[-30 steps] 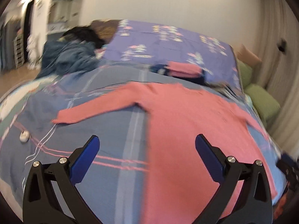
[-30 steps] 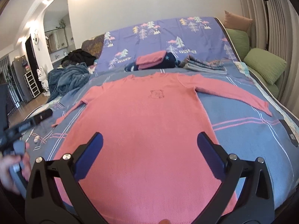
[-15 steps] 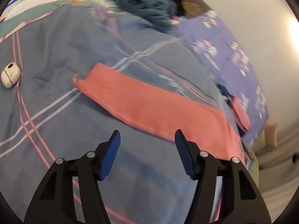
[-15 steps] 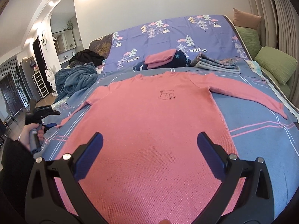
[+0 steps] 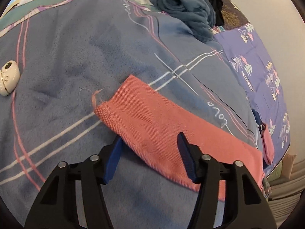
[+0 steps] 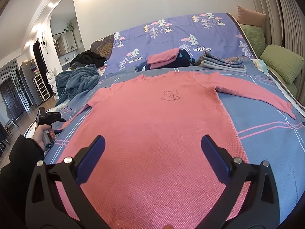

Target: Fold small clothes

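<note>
A pink long-sleeved sweater (image 6: 162, 124) with a small bear outline (image 6: 170, 95) lies flat, front up, on the blue plaid blanket (image 6: 266, 133), both sleeves spread out. My left gripper (image 5: 149, 148) is low over the left sleeve (image 5: 152, 120) near its cuff. Its jaws are closing with the sleeve's near edge between them; one blue finger (image 5: 114, 156) is at the edge and the other rests on the cloth. In the right wrist view a hand (image 6: 42, 133) holds that left gripper (image 6: 51, 118) at the bed's left side. My right gripper (image 6: 152, 152) hovers open above the sweater's lower body.
Folded clothes sit behind the collar: a pink and navy stack (image 6: 167, 59) and a grey patterned stack (image 6: 223, 63). A heaped blue-grey blanket (image 5: 183, 9) is at the far left, a small white oval device (image 5: 8, 80) lies by the sleeve, and green cushions (image 6: 282, 64) line the right.
The left gripper swung down and left from over the sweater to the left sleeve's cuff, rolling as it went, and its jaws narrowed. The right gripper barely moved.
</note>
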The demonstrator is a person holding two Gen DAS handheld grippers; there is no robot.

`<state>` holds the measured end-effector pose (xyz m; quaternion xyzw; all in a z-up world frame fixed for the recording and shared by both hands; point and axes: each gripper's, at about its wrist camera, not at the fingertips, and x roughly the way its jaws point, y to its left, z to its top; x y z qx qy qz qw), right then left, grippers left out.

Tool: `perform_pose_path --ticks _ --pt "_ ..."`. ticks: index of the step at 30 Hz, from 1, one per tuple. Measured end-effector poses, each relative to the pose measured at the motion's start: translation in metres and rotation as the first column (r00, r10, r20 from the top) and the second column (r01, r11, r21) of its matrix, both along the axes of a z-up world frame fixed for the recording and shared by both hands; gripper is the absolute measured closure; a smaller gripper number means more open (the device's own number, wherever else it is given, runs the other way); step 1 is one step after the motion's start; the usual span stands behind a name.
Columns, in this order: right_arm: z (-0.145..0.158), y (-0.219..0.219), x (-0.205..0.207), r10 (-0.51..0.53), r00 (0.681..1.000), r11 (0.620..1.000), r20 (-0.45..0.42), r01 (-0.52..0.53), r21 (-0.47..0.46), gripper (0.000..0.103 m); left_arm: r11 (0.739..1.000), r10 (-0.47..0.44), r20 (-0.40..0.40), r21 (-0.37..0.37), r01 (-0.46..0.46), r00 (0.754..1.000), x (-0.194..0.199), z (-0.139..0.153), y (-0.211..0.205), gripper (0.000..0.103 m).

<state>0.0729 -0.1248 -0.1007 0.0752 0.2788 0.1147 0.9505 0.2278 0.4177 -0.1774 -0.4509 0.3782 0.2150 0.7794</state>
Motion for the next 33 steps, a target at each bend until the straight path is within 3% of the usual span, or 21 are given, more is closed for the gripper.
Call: perform_pose_path --ticks 1,3,6,12,17,20,25,29,30,33 --pt "0.000 0.000 0.000 -0.001 1.000 1.000 0.001 0.001 0.003 0.002 1.000 0.009 -0.007 -0.009 -0.009 1.000 0.002 -0.002 0.001 0.056" --pt "0.000 -0.001 0.000 -0.005 1.000 1.000 0.003 0.005 0.008 0.002 0.999 0.019 -0.006 -0.034 -0.019 1.000 0.004 -0.006 0.003 0.076" --pt "0.002 -0.002 -0.002 -0.013 1.000 1.000 0.009 0.013 0.012 0.002 0.997 0.043 0.001 -0.061 -0.043 0.999 0.003 -0.012 0.007 0.098" --pt "0.003 -0.007 -0.003 -0.002 1.000 1.000 -0.001 0.002 0.027 0.002 0.999 0.037 0.091 0.011 -0.038 0.995 0.001 0.018 0.000 0.101" --pt "0.015 -0.019 0.013 0.098 0.995 0.982 -0.034 -0.091 0.166 0.002 0.996 -0.060 0.190 0.073 0.047 0.980 0.015 0.069 -0.028 0.101" --pt "0.030 -0.028 0.036 0.191 0.981 0.941 -0.042 -0.171 0.291 0.002 0.986 -0.151 0.259 0.114 0.125 0.954 0.028 0.107 -0.059 0.101" --pt "0.058 -0.037 0.086 0.330 0.942 0.867 -0.057 -0.279 0.414 0.002 0.950 -0.308 0.363 0.159 0.267 0.879 0.051 0.164 -0.126 0.101" --pt "0.064 -0.039 0.134 0.470 0.876 0.758 -0.105 -0.340 0.556 0.002 0.901 -0.434 0.416 0.203 0.384 0.799 0.066 0.197 -0.190 0.101" --pt "0.061 -0.038 0.154 0.515 0.849 0.713 -0.120 -0.346 0.610 0.002 0.889 -0.458 0.421 0.211 0.406 0.783 0.066 0.200 -0.204 0.101" --pt "0.047 -0.033 0.191 0.556 0.815 0.647 -0.163 -0.301 0.701 0.002 0.835 -0.546 0.427 0.211 0.507 0.721 0.068 0.204 -0.257 0.101"
